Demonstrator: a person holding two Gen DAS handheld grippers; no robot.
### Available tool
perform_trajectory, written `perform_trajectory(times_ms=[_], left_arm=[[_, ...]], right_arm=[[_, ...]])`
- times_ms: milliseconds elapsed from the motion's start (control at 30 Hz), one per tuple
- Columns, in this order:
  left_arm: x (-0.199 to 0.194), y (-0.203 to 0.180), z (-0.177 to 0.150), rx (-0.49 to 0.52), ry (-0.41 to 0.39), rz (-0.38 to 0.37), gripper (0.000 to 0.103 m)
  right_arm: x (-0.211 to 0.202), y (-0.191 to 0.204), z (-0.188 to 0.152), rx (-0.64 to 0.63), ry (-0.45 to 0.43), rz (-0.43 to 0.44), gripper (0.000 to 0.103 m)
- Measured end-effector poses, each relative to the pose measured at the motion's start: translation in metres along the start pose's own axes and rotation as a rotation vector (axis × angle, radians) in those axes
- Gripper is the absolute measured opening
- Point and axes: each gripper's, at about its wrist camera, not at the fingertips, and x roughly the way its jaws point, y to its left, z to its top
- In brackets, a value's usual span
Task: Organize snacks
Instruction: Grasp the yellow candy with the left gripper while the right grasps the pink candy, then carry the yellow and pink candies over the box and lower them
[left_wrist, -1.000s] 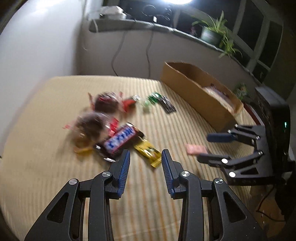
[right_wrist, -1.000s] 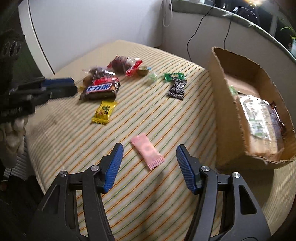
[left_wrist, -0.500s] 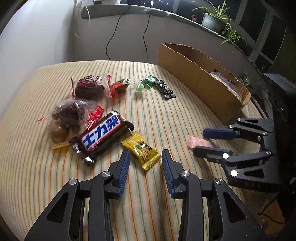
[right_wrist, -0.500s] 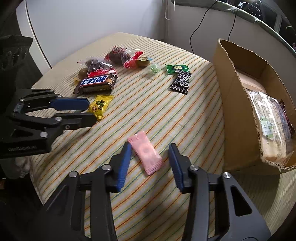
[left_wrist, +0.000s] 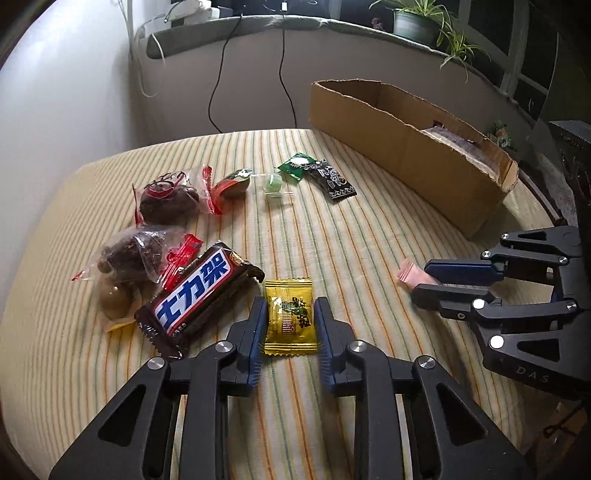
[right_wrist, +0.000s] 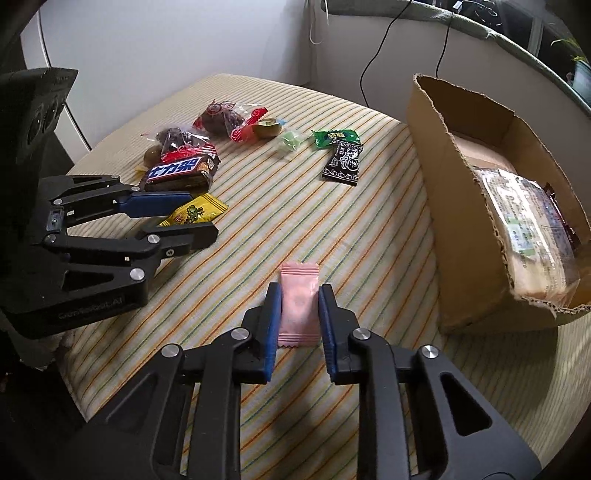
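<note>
My left gripper (left_wrist: 290, 321) straddles a yellow candy packet (left_wrist: 290, 320) on the striped cloth, its blue pads right beside the packet's two edges. My right gripper (right_wrist: 298, 308) has its pads against both sides of a pink candy packet (right_wrist: 298, 304). The cardboard box (right_wrist: 436, 177) stands at the right with wrapped snacks inside. A brown Snickers bar (left_wrist: 199, 295) lies just left of the yellow packet. The left gripper also shows in the right wrist view (right_wrist: 184, 218), and the right gripper in the left wrist view (left_wrist: 439, 280).
Further back on the cloth lie two clear bags of dark snacks (left_wrist: 166, 201), a green candy (left_wrist: 273, 184), a green packet (left_wrist: 299, 164) and a black packet (left_wrist: 332, 179). Cables hang down the wall behind. Potted plants (left_wrist: 417, 18) stand on the sill.
Both grippers have moved forward and down onto their packets. The right gripper's jaws have narrowed from wide open to the pink packet's sides. The left gripper now straddles the yellow packet.
</note>
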Motion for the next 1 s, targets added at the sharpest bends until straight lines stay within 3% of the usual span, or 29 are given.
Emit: perform_trajectory(times_ms=[633, 1000], left_arm=[[-0.022, 0.001, 0.001, -0.028, -0.05, -0.032, 0.023], [-0.025, -0.01, 0.027, -0.027, -0.095, -0.053, 0.023]], right_arm=[[-0.019, -0.001, 0.004, 0.047, -0.043, 0.017, 0.02], [-0.042, -0.011, 0.015, 0.064, -0.102, 0.002, 0.02]])
